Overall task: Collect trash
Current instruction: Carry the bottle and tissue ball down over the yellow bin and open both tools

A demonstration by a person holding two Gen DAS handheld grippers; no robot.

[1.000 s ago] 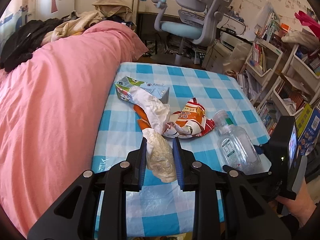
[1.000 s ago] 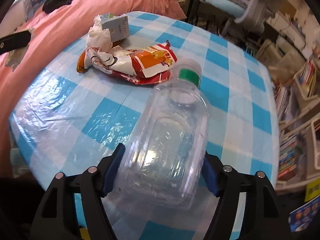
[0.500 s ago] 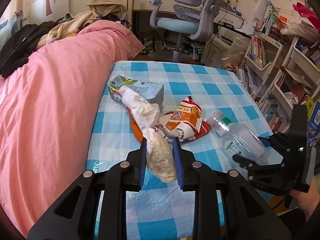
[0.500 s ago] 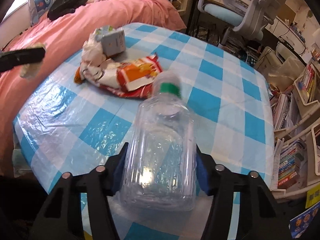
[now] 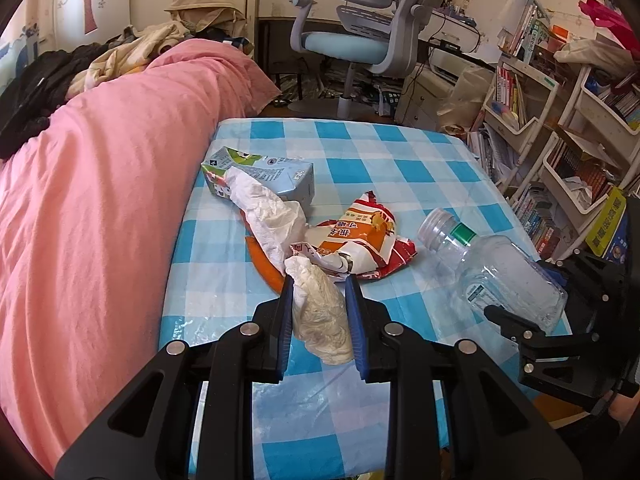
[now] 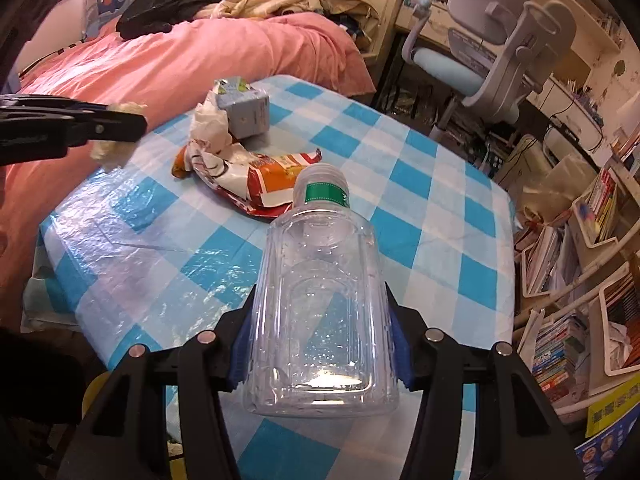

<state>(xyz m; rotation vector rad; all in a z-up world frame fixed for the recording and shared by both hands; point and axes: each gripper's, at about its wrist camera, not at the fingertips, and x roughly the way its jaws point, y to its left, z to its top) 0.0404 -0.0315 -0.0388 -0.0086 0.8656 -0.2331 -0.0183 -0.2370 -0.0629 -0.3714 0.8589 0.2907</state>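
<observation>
Trash: tissue wad (image 5: 320, 316) pinched in left gripper (image 5: 318, 304); clear bottle (image 6: 320, 300) clamped in right gripper (image 6: 320, 344), seemingly lifted off desk (image 6: 424, 200); wrapper (image 5: 360, 240) and carton (image 5: 276, 176) resting on desk.

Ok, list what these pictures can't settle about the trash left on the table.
- Orange scrap: mostly under the tissue and wrapper, both views; what it is can't be told.
- Carton: its front is covered by the tissue, left view.
- Bin: in neither view.
- Table near edge: cut off behind the fingers, both views.
</observation>
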